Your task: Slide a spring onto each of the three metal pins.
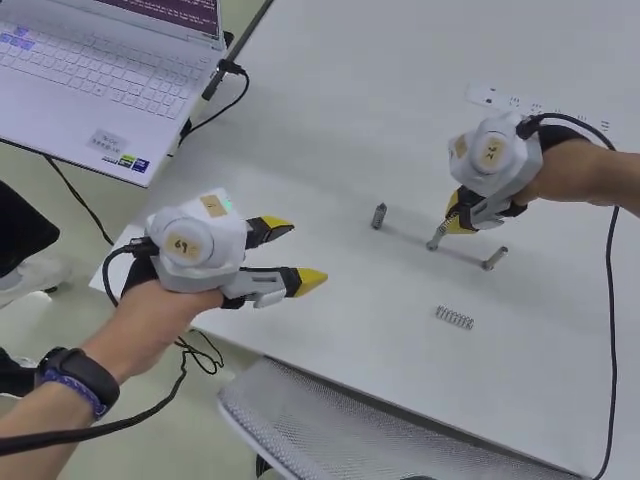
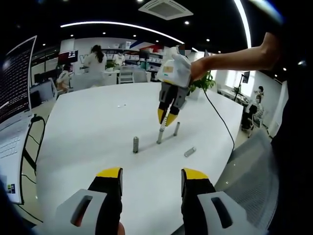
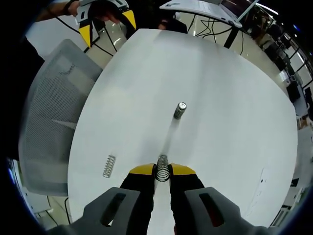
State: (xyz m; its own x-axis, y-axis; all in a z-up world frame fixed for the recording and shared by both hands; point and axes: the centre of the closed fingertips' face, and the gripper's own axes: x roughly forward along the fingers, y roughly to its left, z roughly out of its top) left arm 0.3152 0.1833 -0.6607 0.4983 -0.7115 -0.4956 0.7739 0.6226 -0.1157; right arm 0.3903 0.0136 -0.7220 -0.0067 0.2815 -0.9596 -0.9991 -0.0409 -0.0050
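- Right hand-held gripper [image 1: 456,221]: closed on a spring [image 3: 162,169], whose long axis is lined up with the middle pin [image 1: 437,238] just beneath.
- Left hand-held gripper [image 1: 295,253]: open, empty, held well apart from the pins.
- Sleeved pin [image 1: 379,216]: a spring is already carried.
- Bare pin [image 1: 493,259]: unfilled.
- Loose spring [image 1: 454,318]: laid flat on the desk [image 1: 350,100], judged nearer the right hand-held gripper.

Laptop [image 1: 110,80] cut by top edge; pin [image 1: 436,238] top seemingly hidden by right hand-held gripper [image 1: 455,217].

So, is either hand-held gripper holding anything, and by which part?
The right hand-held gripper pinches a spring by its upper end between its jaw tips; the left hand-held gripper is open, empty.
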